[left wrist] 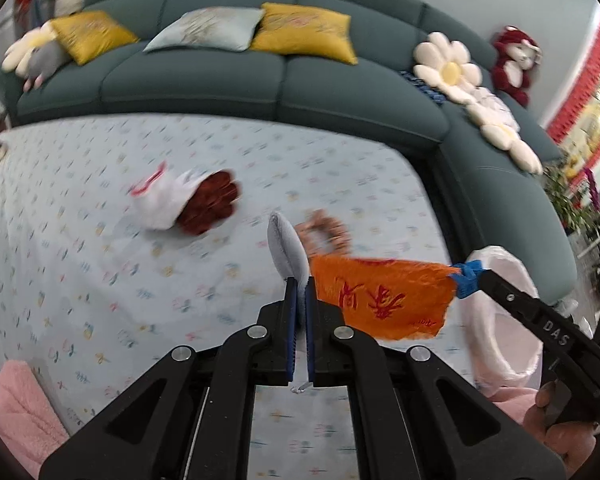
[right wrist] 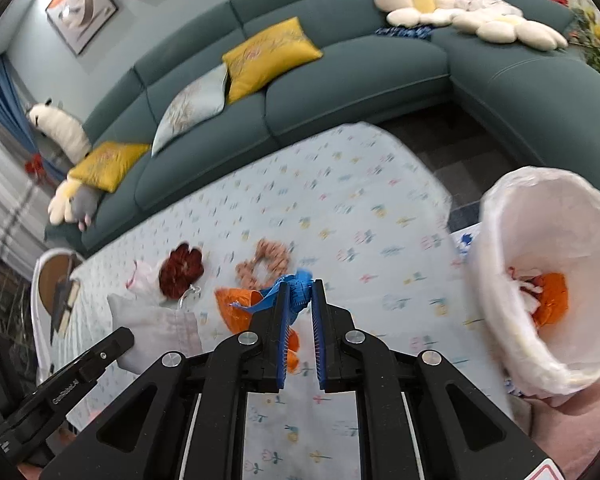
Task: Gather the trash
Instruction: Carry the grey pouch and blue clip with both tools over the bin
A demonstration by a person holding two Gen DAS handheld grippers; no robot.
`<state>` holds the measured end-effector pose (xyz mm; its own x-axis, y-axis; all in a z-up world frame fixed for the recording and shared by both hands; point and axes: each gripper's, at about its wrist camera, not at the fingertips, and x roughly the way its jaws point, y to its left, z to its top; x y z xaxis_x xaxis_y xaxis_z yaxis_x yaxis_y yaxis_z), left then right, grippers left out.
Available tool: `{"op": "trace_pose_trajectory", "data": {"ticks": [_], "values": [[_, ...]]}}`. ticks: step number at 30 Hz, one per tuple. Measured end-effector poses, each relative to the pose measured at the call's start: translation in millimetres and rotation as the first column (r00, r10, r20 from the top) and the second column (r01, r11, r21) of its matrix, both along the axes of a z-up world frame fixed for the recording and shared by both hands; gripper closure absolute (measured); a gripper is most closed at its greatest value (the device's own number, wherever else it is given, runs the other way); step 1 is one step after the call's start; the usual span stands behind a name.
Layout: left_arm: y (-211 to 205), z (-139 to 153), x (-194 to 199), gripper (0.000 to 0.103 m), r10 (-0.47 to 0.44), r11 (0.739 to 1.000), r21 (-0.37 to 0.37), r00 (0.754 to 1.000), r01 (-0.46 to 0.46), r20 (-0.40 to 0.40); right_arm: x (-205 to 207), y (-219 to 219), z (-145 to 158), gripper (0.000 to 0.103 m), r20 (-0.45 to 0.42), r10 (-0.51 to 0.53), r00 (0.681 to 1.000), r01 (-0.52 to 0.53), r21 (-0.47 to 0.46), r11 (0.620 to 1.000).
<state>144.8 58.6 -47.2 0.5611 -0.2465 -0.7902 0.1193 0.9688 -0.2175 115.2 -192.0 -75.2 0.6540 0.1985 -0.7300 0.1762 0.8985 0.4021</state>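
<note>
A: How far along is it?
B: Some trash already lies in the bin point(right wrist: 540, 280), at right. The right gripper point(left wrist: 466, 280) pinches the orange wrapper point(left wrist: 380, 300), mid-frame.
A: And the left gripper point(left wrist: 299, 292)?
B: Jaws closed on a grey scrap point(left wrist: 286, 248).

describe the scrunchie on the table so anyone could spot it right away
Start at the table with the pale flower-print cloth in front of the teal sofa. Near its middle, right of the dark red scrunchie, lies the scrunchie. It is the only open ring there, peach-pink, with cloth showing through its centre.
</note>
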Motion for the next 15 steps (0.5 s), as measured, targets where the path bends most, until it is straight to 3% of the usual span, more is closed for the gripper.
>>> {"op": "trace_pose_trajectory", "data": {"ticks": [15], "values": [[-103.3,40.5,-18.8,0.100,-0.200,0.980,0.002,0.977,0.200,0.072,-39.9,-69.0,33.6,0.093,0.094,-0.111,0.989,0.107,0.041,0.993]]}}
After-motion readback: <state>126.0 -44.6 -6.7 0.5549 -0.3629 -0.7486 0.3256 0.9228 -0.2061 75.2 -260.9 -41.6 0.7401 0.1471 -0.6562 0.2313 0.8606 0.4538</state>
